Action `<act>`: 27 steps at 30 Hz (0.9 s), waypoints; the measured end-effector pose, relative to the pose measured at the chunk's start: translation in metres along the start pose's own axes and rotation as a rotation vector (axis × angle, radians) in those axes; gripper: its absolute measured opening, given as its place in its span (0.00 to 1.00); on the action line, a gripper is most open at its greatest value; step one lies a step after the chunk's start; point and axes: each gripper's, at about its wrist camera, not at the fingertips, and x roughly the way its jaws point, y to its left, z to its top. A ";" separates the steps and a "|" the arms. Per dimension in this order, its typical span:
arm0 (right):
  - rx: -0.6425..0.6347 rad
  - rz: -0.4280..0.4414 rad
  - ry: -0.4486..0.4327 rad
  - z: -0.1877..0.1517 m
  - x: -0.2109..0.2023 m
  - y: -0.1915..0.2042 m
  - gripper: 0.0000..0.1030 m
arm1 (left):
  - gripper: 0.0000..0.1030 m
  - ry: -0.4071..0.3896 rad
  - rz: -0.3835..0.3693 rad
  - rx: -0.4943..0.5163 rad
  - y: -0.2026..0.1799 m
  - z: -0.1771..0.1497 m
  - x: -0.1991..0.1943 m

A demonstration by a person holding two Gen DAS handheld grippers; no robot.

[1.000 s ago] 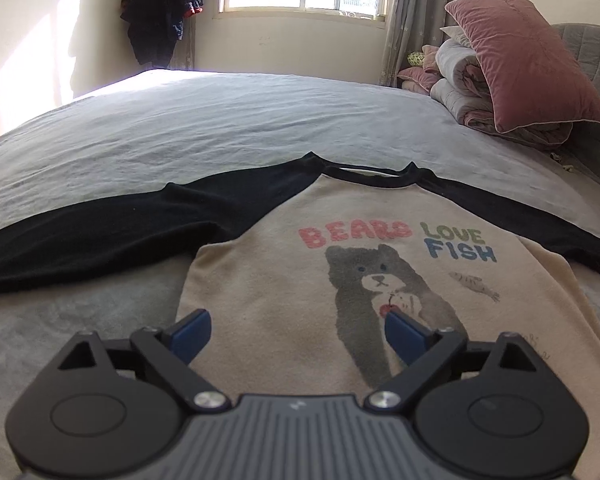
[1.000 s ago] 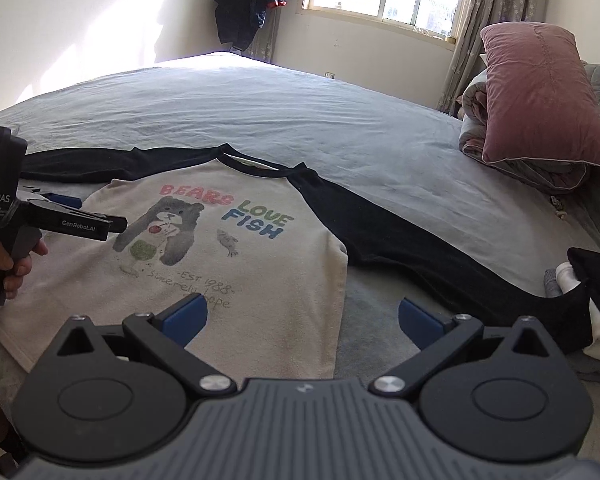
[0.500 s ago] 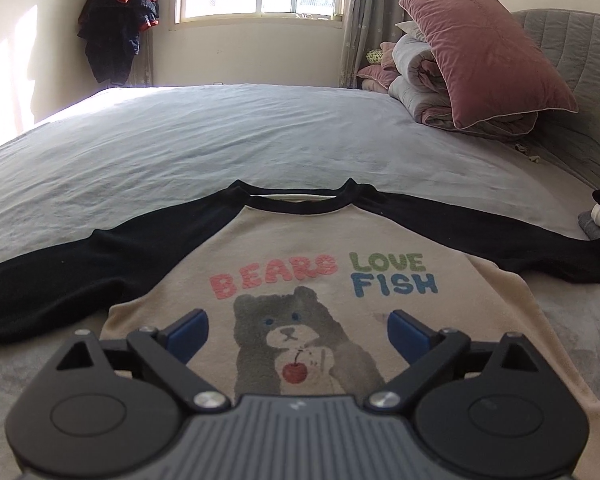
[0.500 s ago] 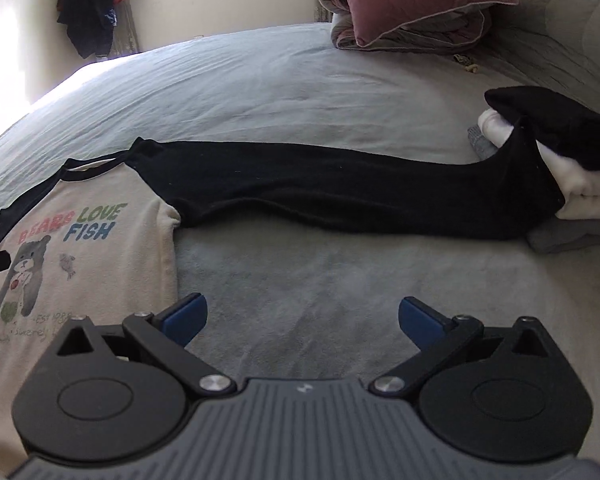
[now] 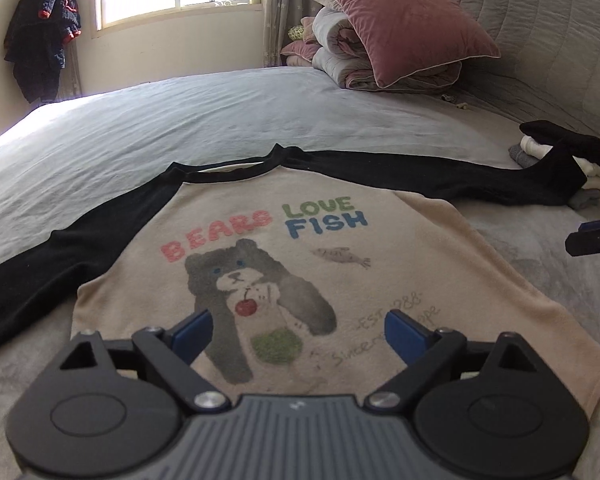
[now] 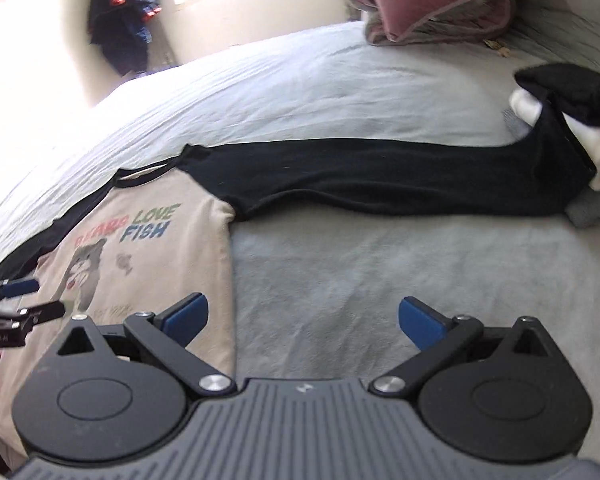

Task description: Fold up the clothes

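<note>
A beige raglan shirt (image 5: 340, 264) with black sleeves and a bear print lies flat, face up, on the grey bed. Its right sleeve (image 6: 400, 176) stretches out toward a pile of clothes. My left gripper (image 5: 298, 330) hovers open over the shirt's lower front, nothing between its blue pads. In the right wrist view the shirt (image 6: 140, 240) lies at the left. My right gripper (image 6: 302, 320) is open above bare bedsheet just right of the shirt's side edge. The left gripper (image 6: 20, 300) shows at the far left there.
A stack of black, white and grey clothes (image 5: 564, 160) sits under the right sleeve's cuff. A pink pillow (image 5: 400, 20) on folded quilts stands at the headboard. Dark clothes (image 5: 40, 52) hang on the far wall by the window. Grey sheet (image 6: 380, 264) spreads around.
The left gripper has shifted right and now looks at the shirt's centre. The right gripper swung right off the shirt, over the sheet below the right sleeve. Both stayed open.
</note>
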 end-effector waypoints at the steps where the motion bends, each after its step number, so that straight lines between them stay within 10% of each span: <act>1: -0.099 0.055 -0.012 -0.008 -0.005 0.015 0.94 | 0.89 -0.004 -0.016 0.013 -0.001 -0.005 -0.006; 7: -0.438 0.255 -0.009 -0.051 -0.022 0.071 0.71 | 0.62 -0.015 -0.154 0.106 -0.006 -0.026 -0.040; 16: -0.722 0.481 0.052 -0.095 -0.029 0.117 0.37 | 0.61 -0.046 -0.434 0.306 -0.032 -0.054 -0.075; 27: -0.754 0.431 0.085 -0.097 -0.005 0.120 0.14 | 0.61 0.063 -0.506 0.429 -0.061 -0.079 -0.063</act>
